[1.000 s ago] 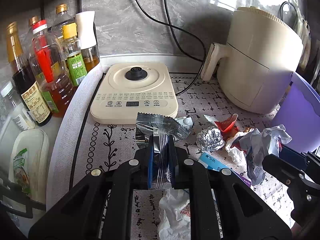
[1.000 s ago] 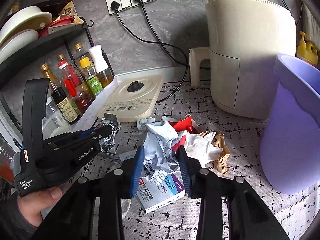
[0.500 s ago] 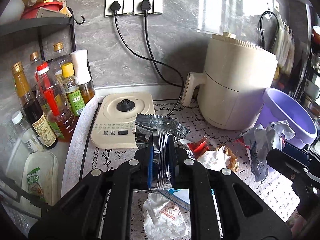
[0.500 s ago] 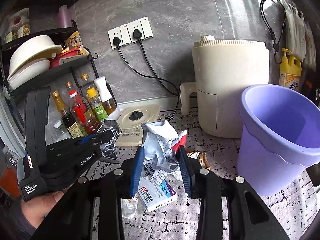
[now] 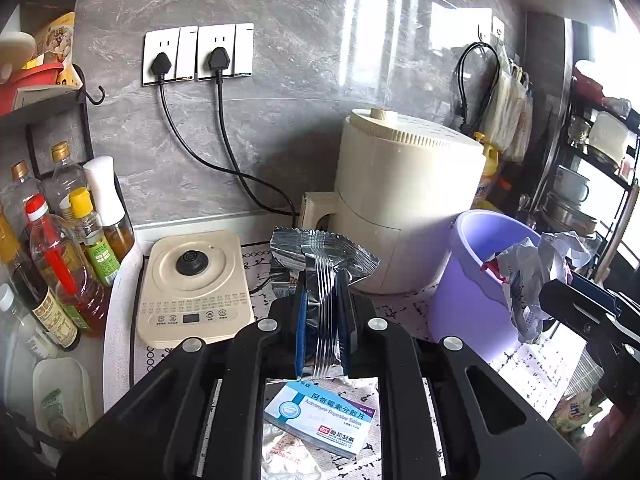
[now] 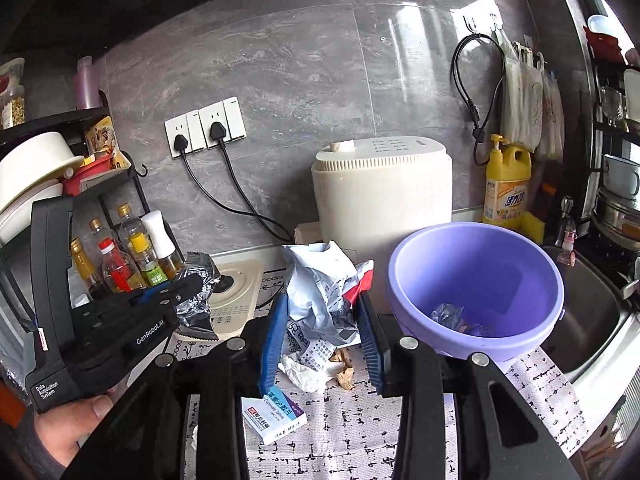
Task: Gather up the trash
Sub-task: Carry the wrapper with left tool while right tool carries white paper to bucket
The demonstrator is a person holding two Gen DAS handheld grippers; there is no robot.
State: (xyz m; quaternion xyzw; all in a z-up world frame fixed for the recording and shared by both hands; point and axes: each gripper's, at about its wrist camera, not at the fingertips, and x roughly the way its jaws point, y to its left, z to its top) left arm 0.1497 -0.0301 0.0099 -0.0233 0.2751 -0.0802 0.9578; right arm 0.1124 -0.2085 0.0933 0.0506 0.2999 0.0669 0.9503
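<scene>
Trash at the bottom of the purple bucket (image 6: 476, 280) is hard to make out: some crumpled clear plastic and little else readable. The medicine box (image 5: 320, 416) shows only between the left gripper's arms, and a white wrapper (image 5: 286, 454) below it is cut off by the frame edge.

The left gripper (image 5: 322, 320) is clamped tight on a silver foil packet (image 5: 320, 256), its blue pads pressed flat against the pleated foil, held above the counter in front of the cream air fryer (image 5: 404, 200). The right gripper (image 6: 322, 336) is closed partway on a crumpled grey-white plastic bag (image 6: 320, 292) with a red patch, held just left of the bucket's rim; how firmly the pads bite cannot be told.

Two plugs sit in the wall sockets (image 6: 206, 128). One induction cooker (image 5: 192, 288) lies flat on the patterned mat (image 6: 340, 432). One crumpled white tissue (image 6: 300, 372) and one brown paper scrap (image 6: 344, 372) lie on the mat below the right gripper.
</scene>
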